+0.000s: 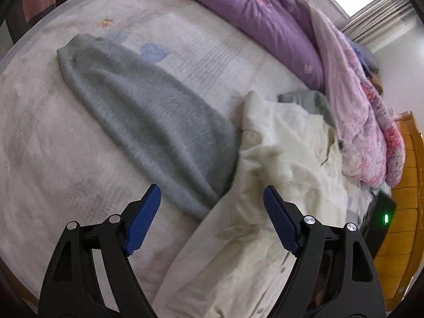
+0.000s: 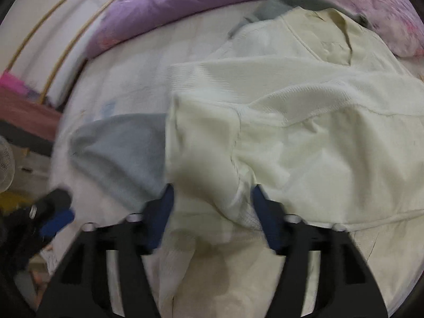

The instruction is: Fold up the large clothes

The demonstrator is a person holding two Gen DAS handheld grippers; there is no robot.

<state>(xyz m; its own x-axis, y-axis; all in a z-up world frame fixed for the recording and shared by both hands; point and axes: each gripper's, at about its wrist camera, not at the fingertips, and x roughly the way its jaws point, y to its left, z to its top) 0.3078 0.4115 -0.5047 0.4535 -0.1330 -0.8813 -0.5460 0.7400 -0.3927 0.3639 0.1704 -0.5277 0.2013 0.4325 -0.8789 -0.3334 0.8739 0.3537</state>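
Observation:
A cream garment (image 1: 286, 145) lies crumpled on the right half of the bed, its buttoned edge running down toward the lens. It fills most of the right wrist view (image 2: 304, 132). Beside it on the left lies a long grey fuzzy garment (image 1: 148, 116), flat on the mattress and showing again (image 2: 124, 148) at the cream cloth's left edge. My left gripper (image 1: 212, 188) hangs open over the spot where the two garments meet, holding nothing. My right gripper (image 2: 213, 188) is open, with a fold of the cream cloth lying between its blue pads. The picture is too blurred to tell whether that fold touches them.
The white mattress (image 1: 53, 159) stretches left. A purple quilt (image 1: 265, 18) and a pink floral quilt (image 1: 365, 122) are heaped along the far side. A black device with a green light (image 1: 381, 214) and wooden furniture (image 1: 405, 225) stand at the right. More grey cloth (image 2: 278, 2) pokes out behind the cream garment.

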